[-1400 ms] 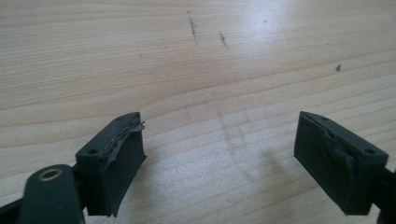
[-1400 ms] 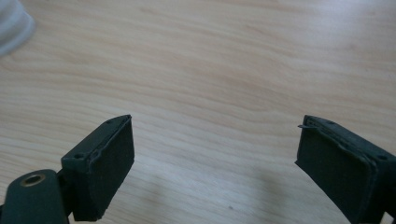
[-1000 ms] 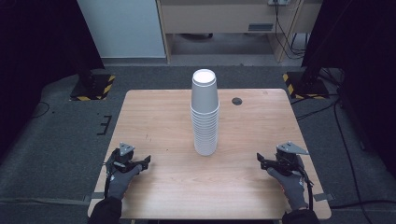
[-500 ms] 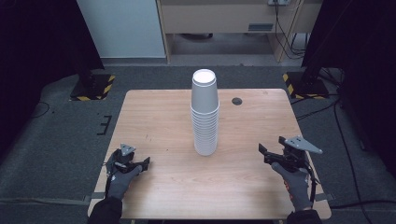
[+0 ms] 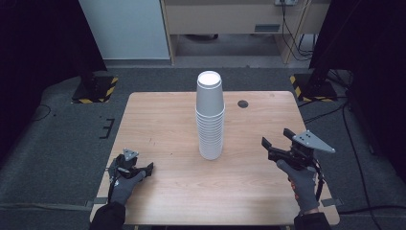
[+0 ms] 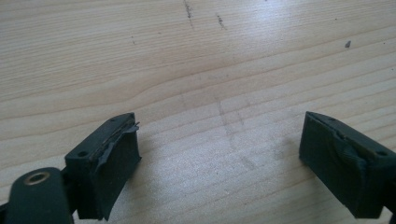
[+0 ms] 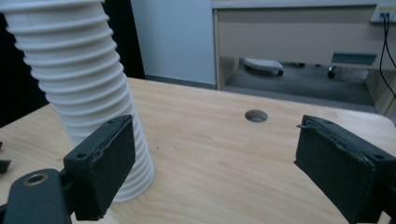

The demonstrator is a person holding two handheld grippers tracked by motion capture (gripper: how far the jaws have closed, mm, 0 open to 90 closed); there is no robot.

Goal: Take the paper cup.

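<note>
Both grippers open, right gripper [image 5: 269, 145] higher, nearer cup stack [image 5: 210, 120].

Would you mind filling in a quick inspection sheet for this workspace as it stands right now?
Surface: wooden table, bare apart from faint scuffs and a round hole near its far edge.
Job's things: stack of white cups, upright at the table's middle, touched by neither gripper.
Clutter: nothing seen.
Grippers: left gripper low over the table's near left, jaws open, having just been opening, nothing between them; right gripper held above the near right, jaws open and empty, aimed towards the stack.
Cables: wires on the floor behind the table.
Surroundings: grey carpet, yellow-black striped bases, white panel, beige desk.
</note>
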